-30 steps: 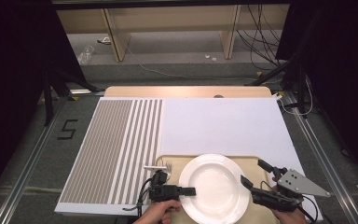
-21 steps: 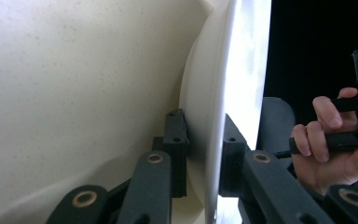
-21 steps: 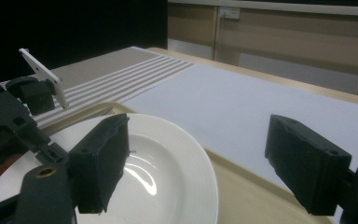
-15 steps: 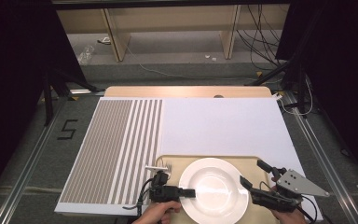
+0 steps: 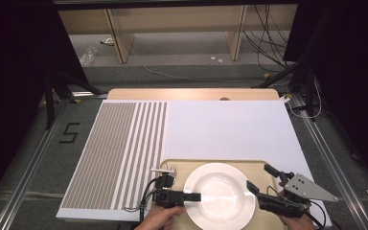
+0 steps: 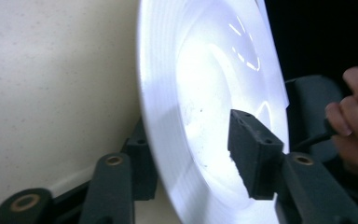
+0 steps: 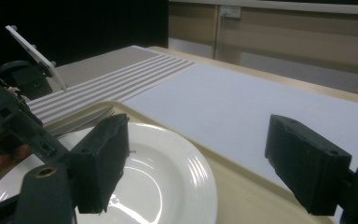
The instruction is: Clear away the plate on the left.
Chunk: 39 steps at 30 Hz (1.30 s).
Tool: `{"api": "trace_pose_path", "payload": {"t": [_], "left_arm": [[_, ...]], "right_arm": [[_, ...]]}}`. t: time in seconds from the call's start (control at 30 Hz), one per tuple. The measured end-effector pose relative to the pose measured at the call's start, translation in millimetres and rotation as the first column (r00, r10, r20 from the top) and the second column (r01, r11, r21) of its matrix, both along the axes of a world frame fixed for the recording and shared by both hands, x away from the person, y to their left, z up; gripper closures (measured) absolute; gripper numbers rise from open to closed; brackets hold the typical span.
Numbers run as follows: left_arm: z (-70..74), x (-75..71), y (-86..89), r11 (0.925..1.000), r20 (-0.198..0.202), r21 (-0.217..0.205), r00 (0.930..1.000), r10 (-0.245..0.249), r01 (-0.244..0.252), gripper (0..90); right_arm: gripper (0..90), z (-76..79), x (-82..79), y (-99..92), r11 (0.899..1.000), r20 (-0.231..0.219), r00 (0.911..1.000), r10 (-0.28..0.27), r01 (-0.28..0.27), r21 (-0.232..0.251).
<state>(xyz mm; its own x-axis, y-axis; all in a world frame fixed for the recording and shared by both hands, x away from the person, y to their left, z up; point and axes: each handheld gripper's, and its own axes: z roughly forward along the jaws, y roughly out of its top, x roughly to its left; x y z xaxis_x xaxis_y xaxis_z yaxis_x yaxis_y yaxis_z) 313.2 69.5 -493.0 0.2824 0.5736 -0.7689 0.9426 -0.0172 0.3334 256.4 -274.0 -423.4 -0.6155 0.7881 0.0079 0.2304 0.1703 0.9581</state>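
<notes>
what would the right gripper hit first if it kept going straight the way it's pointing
Probably nothing soon: the right gripper, jaws open, points past the plate rim, over the tray edge and white mat. Depth is hard to judge.

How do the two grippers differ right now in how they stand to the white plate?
The left gripper straddles the white plate's left rim, one jaw under it and one over; its jaws have just been opening, and the upper pad looks just off the surface. The right gripper stands wide open at the plate's right side, its jaws apart from the plate. The left points across the plate; the right angles toward the tray's far corner. Both are hand-held, low over the tray.
</notes>
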Motion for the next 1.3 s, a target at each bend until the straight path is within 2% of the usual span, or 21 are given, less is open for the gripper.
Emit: {"api": "trace_pose_path", "payload": {"t": [0.07,0.13,0.33,0.53,0.67,0.73,0.87,1.0,1.03,1.17,1.23,1.27,1.3], "left_arm": [[1.9,0.8,0.3,0.9999,0.010,0.011,0.9999,-0.013,0.013,49.0],[5.5,1.5,1.9,0.9987,0.045,0.048,0.9988,-0.018,0.016,46.0],[20.1,4.2,9.7,0.9957,0.128,0.092,0.9915,-0.022,0.010,37.5],[23.4,7.4,15.1,0.9954,0.139,0.095,0.9903,-0.008,-0.005,34.3],[27.7,8.5,19.2,0.9951,0.166,0.098,0.9862,-0.001,-0.016,32.9],[30.5,9.1,21.1,0.9949,0.188,0.097,0.9821,0.006,-0.025,32.1],[37.1,9.7,24.9,0.9930,0.254,0.113,0.9673,0.002,-0.032,30.1],[42.0,9.5,27.1,0.9938,0.290,0.103,0.9569,0.011,-0.042,29.3],[43.5,9.0,27.3,0.9928,0.311,0.114,0.9504,0.002,-0.039,29.0],[48.7,7.2,28.1,0.9915,0.362,0.127,0.9319,-0.022,-0.026,27.4],[49.3,7.4,29.0,0.9924,0.362,0.120,0.9319,-0.019,-0.027,27.1],[49.5,7.4,29.4,0.9915,0.367,0.126,0.9301,-0.017,-0.032,26.9],[49.7,7.7,30.2,0.9899,0.379,0.137,0.9250,-0.019,-0.036,26.9]], "right_arm": [[22.5,-0.3,0.2,0.1,1.000,0.003,1.0000,0.001,-0.001,0.003],[22.5,-0.3,0.4,-0.1,1.000,0.002,1.0000,0.000,0.000,0.004],[22.6,-0.6,0.8,-0.1,1.000,0.003,1.0000,0.001,-0.001,0.004],[22.5,-0.4,0.5,-0.2,1.000,0.004,1.0000,0.001,-0.001,0.006],[22.5,-0.2,0.5,-0.2,1.000,0.002,1.0000,0.002,-0.002,0.007],[22.5,-0.2,0.7,0.0,1.000,0.005,1.0000,0.004,-0.004,0.005],[22.5,-0.3,0.6,0.0,1.000,0.007,1.0000,0.005,-0.005,0.006],[22.6,-0.2,0.7,-0.2,1.000,0.005,1.0000,0.004,-0.004,0.007],[22.5,-0.2,0.7,0.0,1.000,0.005,1.0000,0.005,-0.005,0.007],[22.6,-0.2,0.8,0.1,1.000,0.005,1.0000,0.005,-0.005,0.009],[22.6,-0.2,0.7,-0.3,1.000,0.003,1.0000,0.004,-0.004,0.006],[22.5,-0.2,0.6,-0.2,1.000,0.003,1.0000,0.004,-0.004,0.008],[22.5,-0.1,0.7,-0.2,1.000,0.003,1.0000,0.004,-0.004,0.009]]}}
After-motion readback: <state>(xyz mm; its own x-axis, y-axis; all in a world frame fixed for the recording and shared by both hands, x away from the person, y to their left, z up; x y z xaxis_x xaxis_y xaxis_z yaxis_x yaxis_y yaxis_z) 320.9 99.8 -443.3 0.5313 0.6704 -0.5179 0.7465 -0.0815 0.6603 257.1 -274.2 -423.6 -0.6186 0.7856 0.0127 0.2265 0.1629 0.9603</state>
